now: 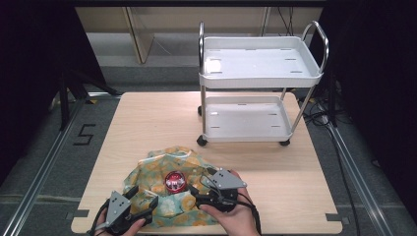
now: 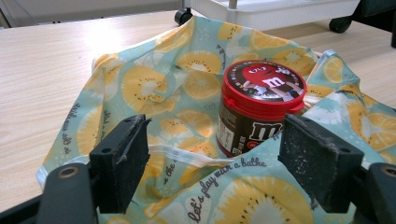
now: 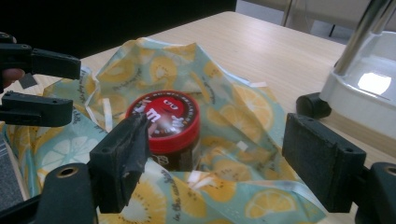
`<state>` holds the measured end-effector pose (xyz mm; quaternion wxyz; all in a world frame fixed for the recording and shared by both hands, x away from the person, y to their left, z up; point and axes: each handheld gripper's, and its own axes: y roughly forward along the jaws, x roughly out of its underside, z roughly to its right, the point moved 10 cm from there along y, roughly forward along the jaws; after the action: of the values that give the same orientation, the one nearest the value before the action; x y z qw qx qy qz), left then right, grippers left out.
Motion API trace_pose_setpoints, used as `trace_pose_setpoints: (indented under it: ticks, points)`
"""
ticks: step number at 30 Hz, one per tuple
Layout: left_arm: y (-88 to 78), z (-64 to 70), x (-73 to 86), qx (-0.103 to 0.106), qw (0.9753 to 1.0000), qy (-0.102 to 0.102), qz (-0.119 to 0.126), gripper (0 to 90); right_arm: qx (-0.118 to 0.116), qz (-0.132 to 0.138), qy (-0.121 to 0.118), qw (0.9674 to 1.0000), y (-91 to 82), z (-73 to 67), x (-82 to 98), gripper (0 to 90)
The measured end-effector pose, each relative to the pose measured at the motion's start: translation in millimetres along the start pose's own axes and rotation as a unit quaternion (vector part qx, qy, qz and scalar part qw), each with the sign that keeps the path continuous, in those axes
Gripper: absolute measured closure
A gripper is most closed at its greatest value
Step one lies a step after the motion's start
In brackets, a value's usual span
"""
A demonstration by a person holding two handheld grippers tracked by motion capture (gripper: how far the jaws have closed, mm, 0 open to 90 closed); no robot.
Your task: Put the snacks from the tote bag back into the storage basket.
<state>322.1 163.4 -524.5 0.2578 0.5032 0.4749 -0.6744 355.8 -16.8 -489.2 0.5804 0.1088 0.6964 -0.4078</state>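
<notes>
A brown candy jar with a red lid [image 1: 174,181] stands upright on a crumpled pale-green cloth printed with yellow citrus slices [image 1: 147,169], near the front edge of the light wooden tabletop [image 1: 162,123]. Left gripper [image 1: 147,202] and right gripper [image 1: 195,188] flank the jar — jaws wide apart, gripping nothing. A white two-shelf wheeled cart [image 1: 260,64] occupies the far right corner.

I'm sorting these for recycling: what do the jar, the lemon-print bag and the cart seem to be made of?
Jar: probably plastic, with a glossy red lid. Lemon-print bag: thin coated fabric or plastic film; it creases softly with a slight sheen. Cart: white trays look like moulded plastic, on shiny metal tubes.
</notes>
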Motion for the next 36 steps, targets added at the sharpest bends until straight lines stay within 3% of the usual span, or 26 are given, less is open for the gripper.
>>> trace_pose_setpoints:
  ticks: [6,9,16,20,23,30,31,36]
  points:
    - [-0.1,0.3,0.7,0.0,1.0,-0.004,-0.001,23.6,0.003,-0.001,-0.003,1.0,11.1,-8.2,-1.7,23.7]
    - [0.6,0.7,0.5,0.003,1.0,-0.001,0.0,23.6,-0.004,-0.005,0.009,0.9999,15.7,-14.4,-1.8,23.7]
    - [1.4,1.7,2.0,0.006,1.0,0.002,-0.004,23.6,-0.002,-0.006,-0.001,1.0,25.4,-22.0,-3.7,23.7]
    - [2.4,3.1,2.1,0.005,0.9999,-0.009,-0.001,23.7,-0.006,-0.002,0.003,1.0,29.9,-26.5,-3.2,23.7]
    - [1.5,2.1,2.1,0.006,1.0,0.001,-0.004,23.7,0.001,-0.001,0.003,1.0,31.5,-27.2,-3.7,23.6]
    - [1.6,1.9,3.3,0.005,1.0,0.0,-0.007,23.7,0.012,0.001,0.004,0.9999,37.2,-33.1,-4.5,22.8]
    - [2.1,2.9,2.8,0.003,0.9999,-0.009,-0.003,23.7,0.013,0.0,0.007,0.9999,37.8,-34.2,-4.0,22.5]
    - [1.8,2.3,3.8,0.005,1.0,0.001,-0.008,23.6,0.016,-0.007,0.017,0.9997,43.8,-40.1,-1.3,21.2]
